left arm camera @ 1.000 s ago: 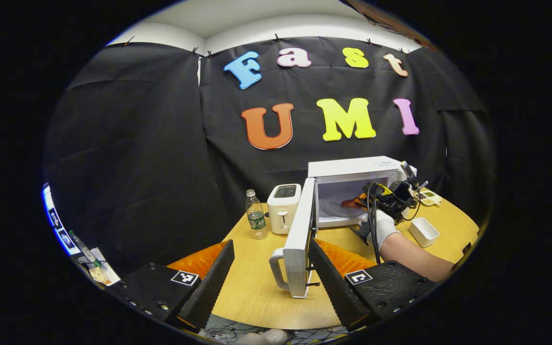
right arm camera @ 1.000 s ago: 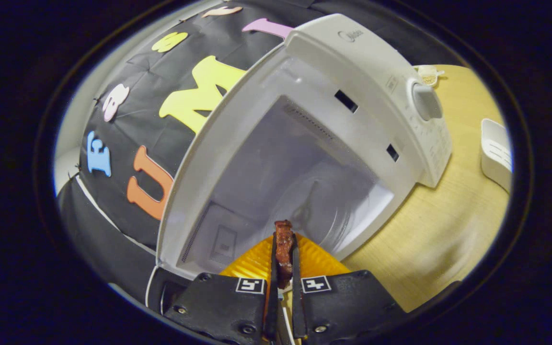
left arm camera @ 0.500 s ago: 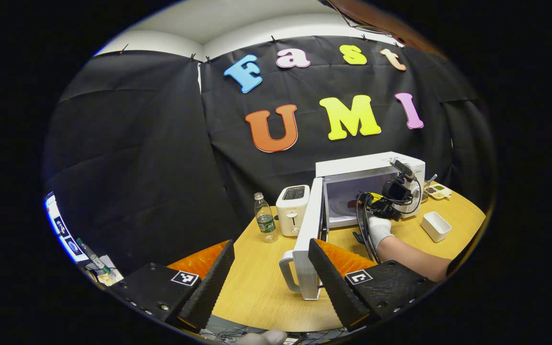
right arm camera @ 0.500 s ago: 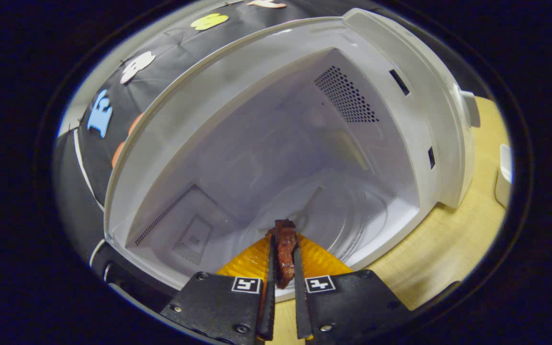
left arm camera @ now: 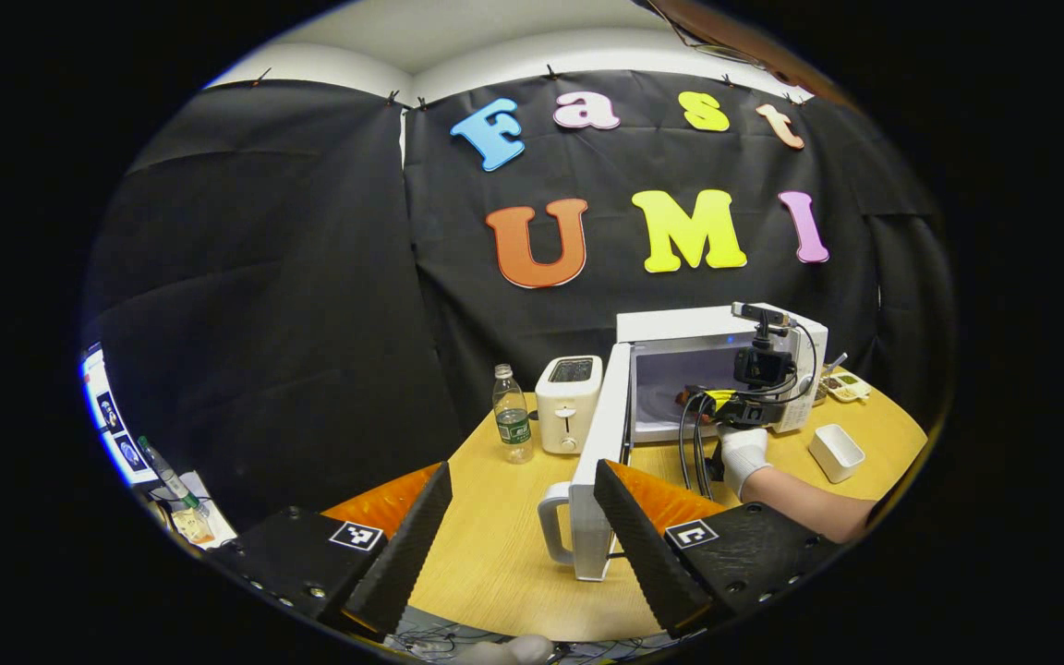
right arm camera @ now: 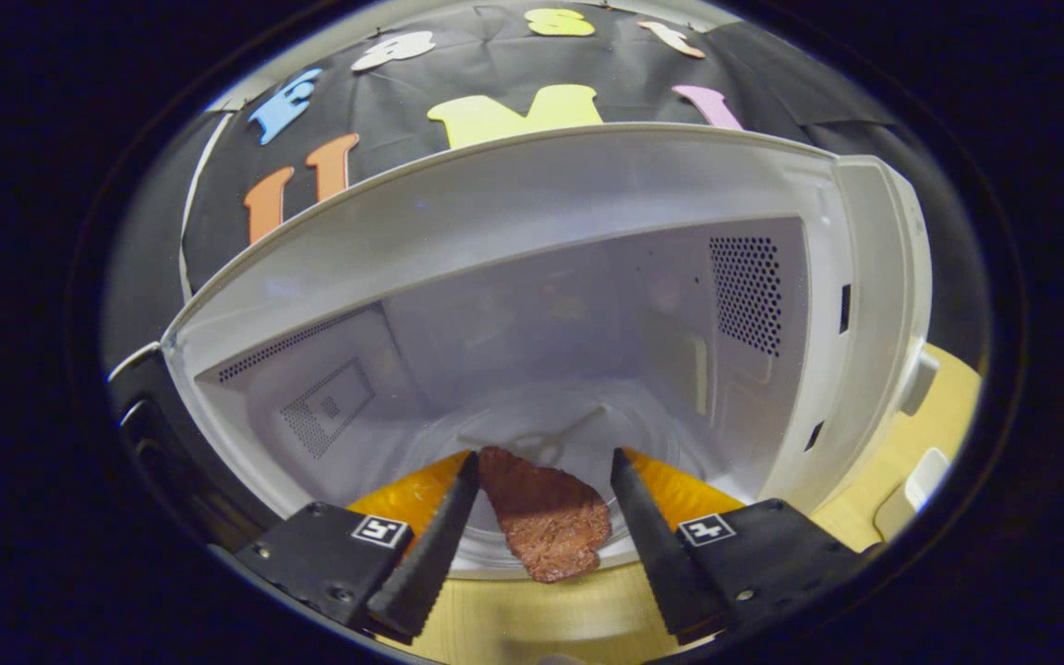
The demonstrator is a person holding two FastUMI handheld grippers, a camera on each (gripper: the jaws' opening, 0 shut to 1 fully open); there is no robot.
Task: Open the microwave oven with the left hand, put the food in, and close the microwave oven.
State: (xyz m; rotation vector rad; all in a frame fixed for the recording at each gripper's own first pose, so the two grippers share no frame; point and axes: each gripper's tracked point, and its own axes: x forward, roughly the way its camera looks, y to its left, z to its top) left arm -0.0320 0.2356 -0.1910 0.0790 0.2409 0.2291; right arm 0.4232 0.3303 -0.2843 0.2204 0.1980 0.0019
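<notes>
Right tongs spread at oven mouth, meat freed at 6 o'clock; left tongs spread by door, prob. for closing.

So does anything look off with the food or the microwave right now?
A little. The meat lies between the open right tongs at the front lip of the microwave, apparently overhanging the edge rather than sitting fully inside. Nothing looks spilled or damaged.

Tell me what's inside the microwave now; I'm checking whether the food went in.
Inside the microwave a brown piece of food lies at the cavity's front edge, between the open right gripper fingers. The glass turntable beneath is partly covered.
</notes>
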